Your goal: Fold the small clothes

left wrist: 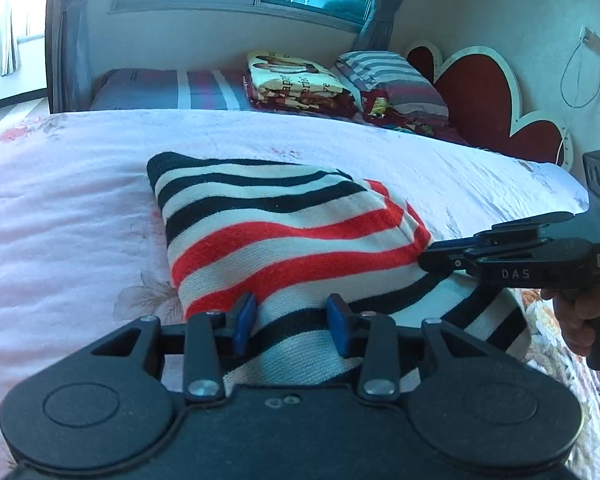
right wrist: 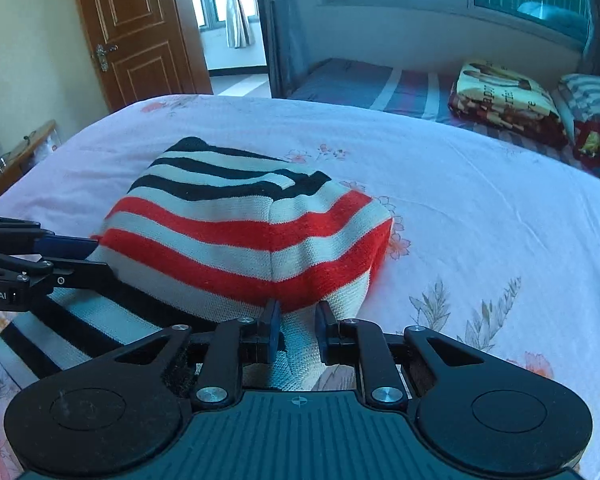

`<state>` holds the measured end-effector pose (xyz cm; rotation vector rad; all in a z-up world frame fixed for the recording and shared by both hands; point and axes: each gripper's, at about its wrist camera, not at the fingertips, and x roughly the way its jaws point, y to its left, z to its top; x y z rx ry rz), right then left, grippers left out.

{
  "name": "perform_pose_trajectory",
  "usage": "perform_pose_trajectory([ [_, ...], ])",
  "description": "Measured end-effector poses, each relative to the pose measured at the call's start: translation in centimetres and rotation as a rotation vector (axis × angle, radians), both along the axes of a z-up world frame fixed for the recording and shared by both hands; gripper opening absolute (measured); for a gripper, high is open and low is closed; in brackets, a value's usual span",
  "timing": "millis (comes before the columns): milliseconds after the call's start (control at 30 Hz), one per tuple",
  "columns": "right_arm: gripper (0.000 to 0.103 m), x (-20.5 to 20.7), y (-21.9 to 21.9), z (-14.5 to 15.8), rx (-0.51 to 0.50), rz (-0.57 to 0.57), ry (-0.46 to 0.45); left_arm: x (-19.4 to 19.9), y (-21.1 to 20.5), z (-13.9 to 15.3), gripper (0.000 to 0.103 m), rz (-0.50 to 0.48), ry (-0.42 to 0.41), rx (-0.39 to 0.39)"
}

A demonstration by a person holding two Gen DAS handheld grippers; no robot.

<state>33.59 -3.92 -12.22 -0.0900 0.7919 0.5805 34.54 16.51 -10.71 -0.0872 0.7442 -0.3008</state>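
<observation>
One knit sweater [left wrist: 284, 240], striped black/white at the far end w/ red/white bands nearer, lies folded over itself on the pink floral bed cover [left wrist: 60, 208]; a black/white layer lies flat under the raised fold. Left hand-held gripper [left wrist: 292, 326] has its blue pads partly apart w/ sweater fabric between them; contact unclear. Right hand-held gripper [right wrist: 298, 330] is narrow, white knit edge bunched between its pads, apparently pinched.

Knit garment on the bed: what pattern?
Red, black and white stripes on the knit garment; clearest in right wrist view.
</observation>
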Motion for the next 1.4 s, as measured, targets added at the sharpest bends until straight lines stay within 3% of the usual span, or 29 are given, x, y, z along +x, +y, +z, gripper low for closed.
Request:
perform_pose_trajectory([
  [200,0.017,-6.7,-2.3,4.2,0.048,0.069,-0.068,-5.5,1.0,1.6,0.036,0.046,-0.05,0.014],
  [300,0.017,-9.0,-1.5,2.8,-0.034,0.132,-0.083,-7.2,0.3,0.0,0.04,0.062,-0.013,0.044],
  [367,0.017,-8.8,-0.9,0.4,-0.135,0.099,-0.055,-7.5,-0.2,-1.1,0.042,0.086,0.005,0.072],
  [467,0.017,-8.4,-1.7,-0.9,-0.064,0.051,-0.014,-7.4,-0.3,-1.9,0.042,0.138,0.008,0.054],
  [533,0.017,-8.8,-1.5,-0.7,-0.084,0.049,-0.031,-7.6,-0.2,-2.0,0.041,0.159,0.004,0.045],
  [567,0.017,-8.9,-1.5,-0.6,-0.085,0.043,-0.033,-7.8,-0.3,-1.9,0.04,0.165,0.003,0.042],
  [633,0.017,-9.1,-2.0,0.1,-0.052,0.008,-0.008,-8.5,-0.4,-1.2,0.023,0.189,-0.005,0.033],
  [667,0.017,-9.6,-2.5,1.1,-0.017,-0.004,-0.009,-9.2,-0.7,-0.5,0.02,0.196,-0.022,0.044],
  [733,0.001,-11.8,-3.3,3.2,0.028,0.012,-0.056,-10.9,-1.4,1.0,0.003,0.219,-0.065,0.062],
  [933,0.0,-18.3,-4.6,6.5,0.042,-0.013,-0.107,-17.5,-4.2,4.8,0.0,0.233,-0.157,0.042],
  [967,0.0,-19.6,-4.9,6.9,0.053,-0.034,-0.116,-18.7,-4.7,5.3,0.005,0.244,-0.174,0.037],
  [1000,0.025,-20.8,-5.2,7.3,0.072,-0.054,-0.129,-19.9,-5.4,5.8,0.043,0.253,-0.189,0.043],
  [1033,0.065,-22.1,-5.6,7.7,0.063,-0.095,-0.147,-21.1,-6.2,6.4,0.1,0.275,-0.21,0.068],
  [1067,0.096,-23.5,-5.9,8.1,0.029,-0.162,-0.159,-22.8,-6.9,6.8,0.097,0.31,-0.264,0.095],
  [1100,0.103,-25.1,-6.6,8.5,0.049,-0.2,-0.225,-24.2,-7.6,7.2,0.101,0.315,-0.299,0.116],
  [1200,0.103,-28.8,-8.2,9.7,0.064,-0.227,-0.229,-28.0,-8.7,8.4,0.102,0.284,-0.296,0.091],
  [1400,0.103,-35.6,-10.6,10.6,0.069,-0.304,-0.237,-34.1,-10.2,9.7,0.103,0.308,-0.291,0.128],
])
